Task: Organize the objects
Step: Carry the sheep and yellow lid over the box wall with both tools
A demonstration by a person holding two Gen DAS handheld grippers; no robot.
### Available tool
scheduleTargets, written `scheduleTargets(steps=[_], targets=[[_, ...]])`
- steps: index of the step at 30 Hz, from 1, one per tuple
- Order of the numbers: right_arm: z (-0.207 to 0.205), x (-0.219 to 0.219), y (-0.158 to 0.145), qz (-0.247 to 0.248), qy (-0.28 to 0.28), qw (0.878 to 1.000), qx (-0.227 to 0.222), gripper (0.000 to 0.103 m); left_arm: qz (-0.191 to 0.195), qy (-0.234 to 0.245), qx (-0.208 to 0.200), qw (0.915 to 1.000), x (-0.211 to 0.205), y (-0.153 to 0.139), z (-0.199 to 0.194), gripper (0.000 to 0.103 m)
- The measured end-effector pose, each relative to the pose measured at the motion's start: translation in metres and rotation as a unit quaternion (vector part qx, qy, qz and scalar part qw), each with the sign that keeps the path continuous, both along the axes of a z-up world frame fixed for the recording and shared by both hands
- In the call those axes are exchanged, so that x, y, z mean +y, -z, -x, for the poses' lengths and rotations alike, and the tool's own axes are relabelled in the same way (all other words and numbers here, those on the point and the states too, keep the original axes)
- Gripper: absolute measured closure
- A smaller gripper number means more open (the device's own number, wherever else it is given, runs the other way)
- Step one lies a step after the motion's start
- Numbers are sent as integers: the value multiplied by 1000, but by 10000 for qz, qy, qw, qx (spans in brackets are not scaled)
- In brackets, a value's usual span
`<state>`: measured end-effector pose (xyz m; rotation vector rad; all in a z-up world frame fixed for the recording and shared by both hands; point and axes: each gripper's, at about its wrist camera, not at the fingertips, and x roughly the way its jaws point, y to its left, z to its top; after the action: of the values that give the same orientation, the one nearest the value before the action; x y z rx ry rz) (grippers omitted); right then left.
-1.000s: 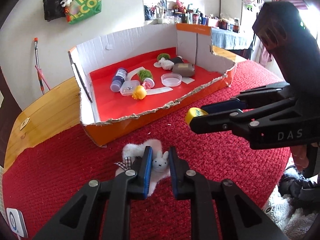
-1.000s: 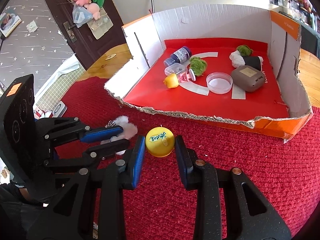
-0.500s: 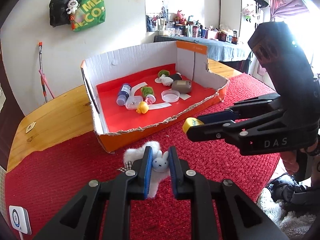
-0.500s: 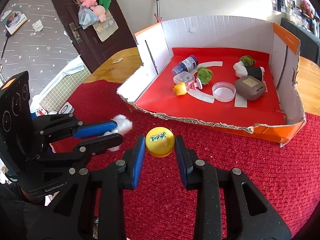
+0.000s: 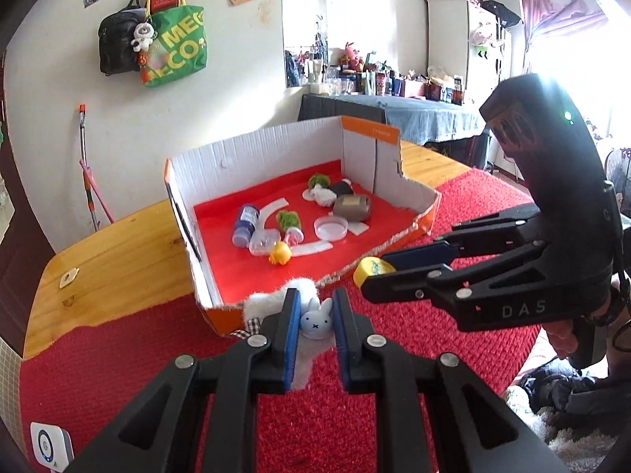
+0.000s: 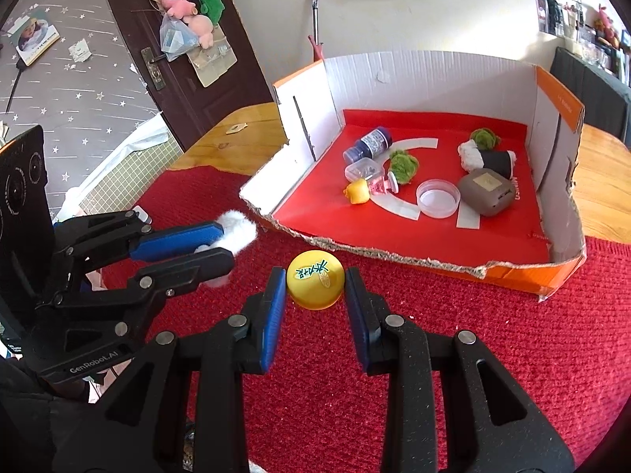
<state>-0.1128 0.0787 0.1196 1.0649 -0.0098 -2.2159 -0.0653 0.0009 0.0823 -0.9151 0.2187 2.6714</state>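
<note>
Left wrist view shows my left tongs clamping the fluffy rabbit toy and right tongs pinching the yellow ball, both just short of the cardboard box, ready, I reckon, to join the items inside.

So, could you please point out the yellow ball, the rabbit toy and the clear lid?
yellow ball (image 6: 314, 279), right wrist view, on its printed top face.
rabbit toy (image 5: 315, 320), left wrist view, on its pale blue face.
clear lid (image 6: 437, 198), right wrist view, on its middle.
</note>
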Motion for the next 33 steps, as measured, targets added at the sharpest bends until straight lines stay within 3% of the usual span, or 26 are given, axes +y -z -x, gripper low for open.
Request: scheduleTargets(steps=[10, 17, 23, 33], targets=[[13, 8, -15, 124, 17, 9999, 65, 74, -9, 38, 212, 9998, 7, -17, 24, 86], [36, 18, -17, 73, 135, 9999, 19, 74, -17, 58, 100, 9999, 12, -15, 54, 86], [59, 23, -13, -132, 219, 9996, -93, 74, -75, 187, -138, 9997, 16, -6, 79, 86], [91, 23, 11, -641, 206, 9966, -472, 74, -133, 409, -915, 9949, 22, 25, 111, 86]])
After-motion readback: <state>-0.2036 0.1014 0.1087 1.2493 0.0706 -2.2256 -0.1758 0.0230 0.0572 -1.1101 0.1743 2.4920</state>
